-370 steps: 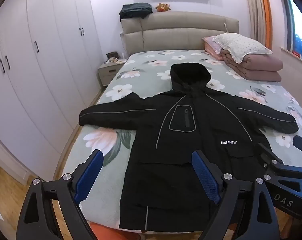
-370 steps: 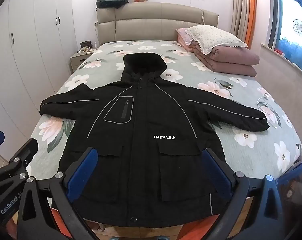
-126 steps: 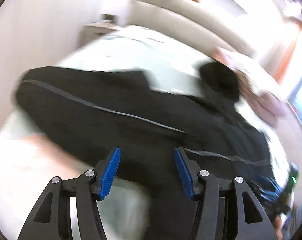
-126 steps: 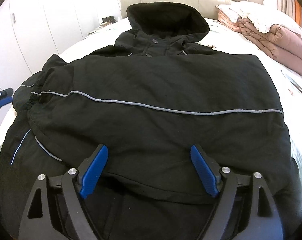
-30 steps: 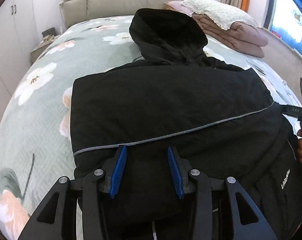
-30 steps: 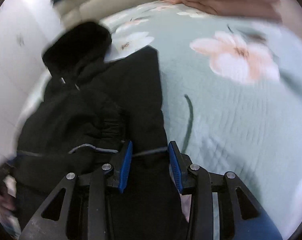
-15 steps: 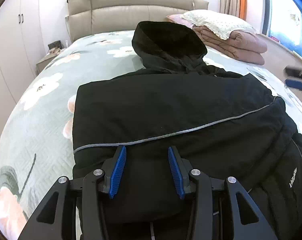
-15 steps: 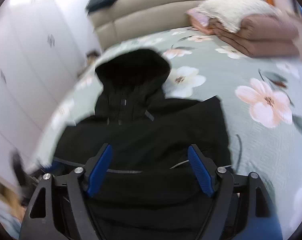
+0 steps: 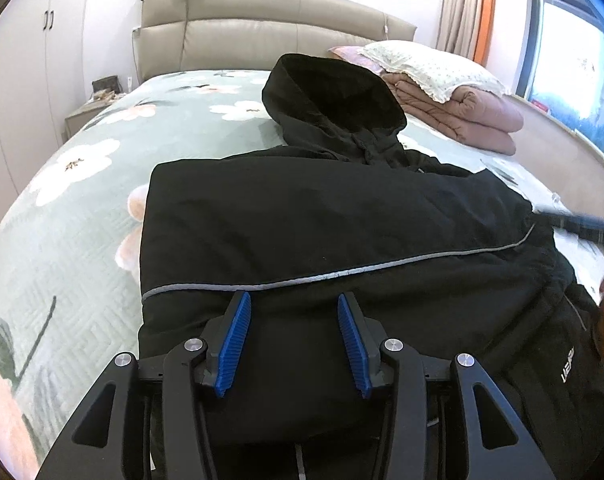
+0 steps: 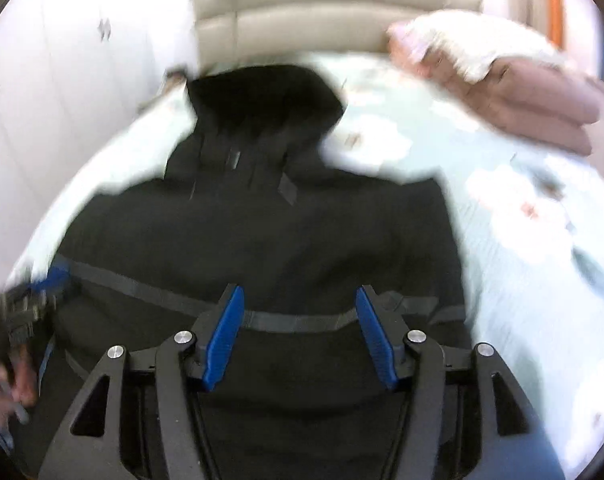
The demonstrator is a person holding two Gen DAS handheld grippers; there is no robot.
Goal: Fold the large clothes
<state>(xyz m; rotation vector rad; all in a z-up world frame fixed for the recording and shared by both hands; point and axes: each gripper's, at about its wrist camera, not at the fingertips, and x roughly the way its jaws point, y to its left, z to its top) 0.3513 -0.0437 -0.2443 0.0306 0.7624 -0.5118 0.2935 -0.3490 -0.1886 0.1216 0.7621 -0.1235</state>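
Observation:
A large black hooded jacket (image 9: 322,220) lies on the floral bed, both sleeves folded across its chest, a grey reflective stripe running over the top sleeve. Its hood (image 9: 334,92) points toward the headboard. My left gripper (image 9: 290,304) hovers over the jacket's lower middle with jaws apart and nothing between them. In the right wrist view, which is motion-blurred, the jacket (image 10: 261,240) fills the centre and my right gripper (image 10: 299,300) is open and empty above it. The left gripper shows at that view's left edge (image 10: 33,296).
The green floral bedspread (image 9: 73,200) surrounds the jacket. A folded pink quilt with a white pillow (image 9: 454,96) lies at the back right. A beige headboard (image 9: 261,28) stands behind. White wardrobes and a nightstand (image 9: 89,108) stand at the left, a window (image 9: 574,92) at the right.
The left view has barely changed. The right gripper's jaws have narrowed somewhat, and it has swung closer over the jacket, blurring its view.

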